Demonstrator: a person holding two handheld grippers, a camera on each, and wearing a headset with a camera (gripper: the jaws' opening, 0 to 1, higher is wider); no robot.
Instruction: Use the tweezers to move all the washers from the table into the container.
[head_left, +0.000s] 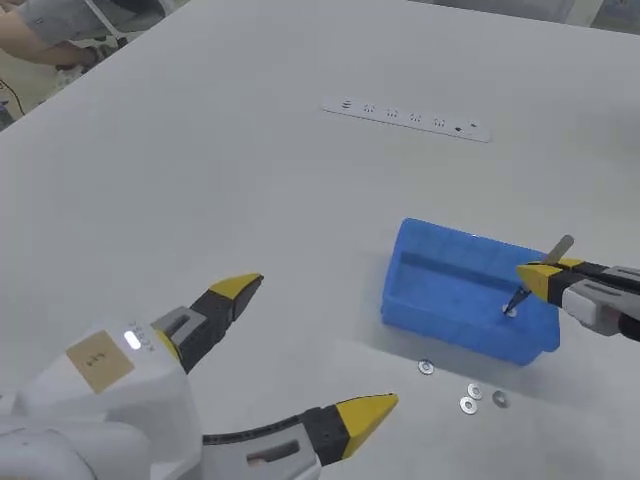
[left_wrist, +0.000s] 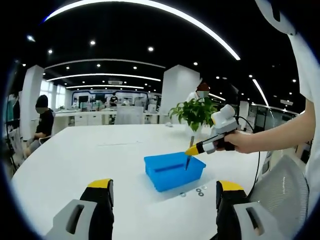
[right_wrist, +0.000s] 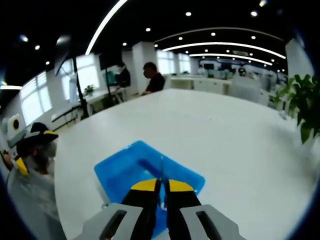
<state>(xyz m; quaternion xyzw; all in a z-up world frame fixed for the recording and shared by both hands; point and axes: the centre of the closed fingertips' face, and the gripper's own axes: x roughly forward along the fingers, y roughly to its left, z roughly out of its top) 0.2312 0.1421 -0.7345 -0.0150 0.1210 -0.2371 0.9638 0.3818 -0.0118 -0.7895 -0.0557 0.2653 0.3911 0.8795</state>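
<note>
Tweezers (head_left: 519, 296) of thin grey metal sit pinched between the pressed-together yellow-tipped jaws of the right gripper (head_left: 533, 272). Their tips angle down inside the blue rectangular plastic container (head_left: 450, 300). Something pale shows at the tips, too small to tell. Four small silver metal washers (head_left: 468, 404) lie on the white table (head_left: 200, 180) just outside the container's near wall, one apart from the other three. The left gripper (head_left: 318, 345) hangs over bare table, well apart from the container, its jaws spread wide and empty. A white power strip (head_left: 405, 118) lies beyond the container.
</note>
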